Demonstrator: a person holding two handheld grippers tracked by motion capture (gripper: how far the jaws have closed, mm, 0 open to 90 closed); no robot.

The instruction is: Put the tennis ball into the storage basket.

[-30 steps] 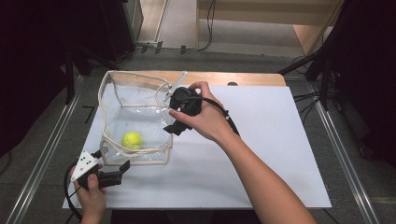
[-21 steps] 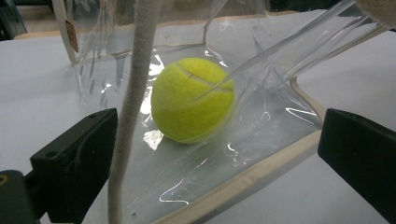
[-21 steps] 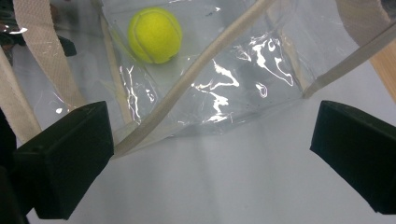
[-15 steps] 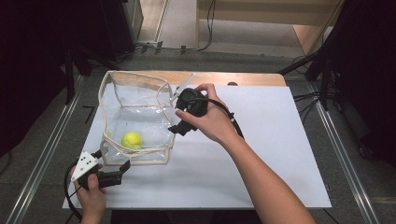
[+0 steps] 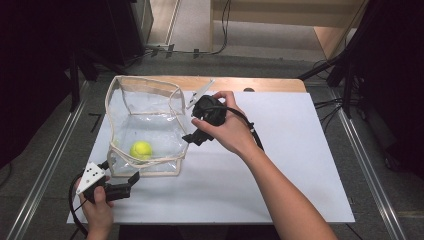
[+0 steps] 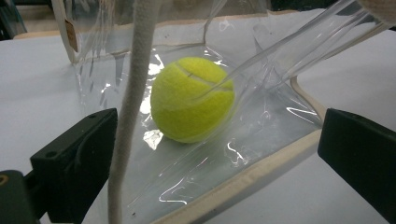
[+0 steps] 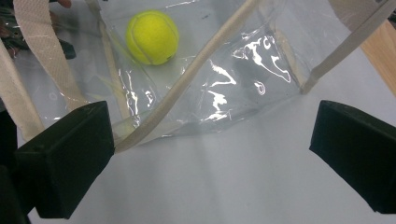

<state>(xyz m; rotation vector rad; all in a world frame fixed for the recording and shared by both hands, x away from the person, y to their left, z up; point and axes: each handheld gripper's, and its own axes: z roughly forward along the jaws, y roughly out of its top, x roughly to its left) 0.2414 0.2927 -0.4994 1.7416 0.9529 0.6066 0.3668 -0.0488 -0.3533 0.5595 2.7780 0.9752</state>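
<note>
Centrally, a clear plastic bag (image 5: 145, 122) with cream trim stands open on the white table (image 5: 280, 175), a yellow tennis ball (image 5: 141, 149) resting on its floor. Left gripper (image 5: 122, 189), jaws spread wide, sits at the bag's near corner. Right gripper (image 5: 196, 137), jaws likewise apart and empty, hovers just beside the bag's right wall.

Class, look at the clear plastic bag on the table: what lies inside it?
One yellow tennis ball rests on the floor of the clear bag. Nothing else shows through its see-through walls.
</note>
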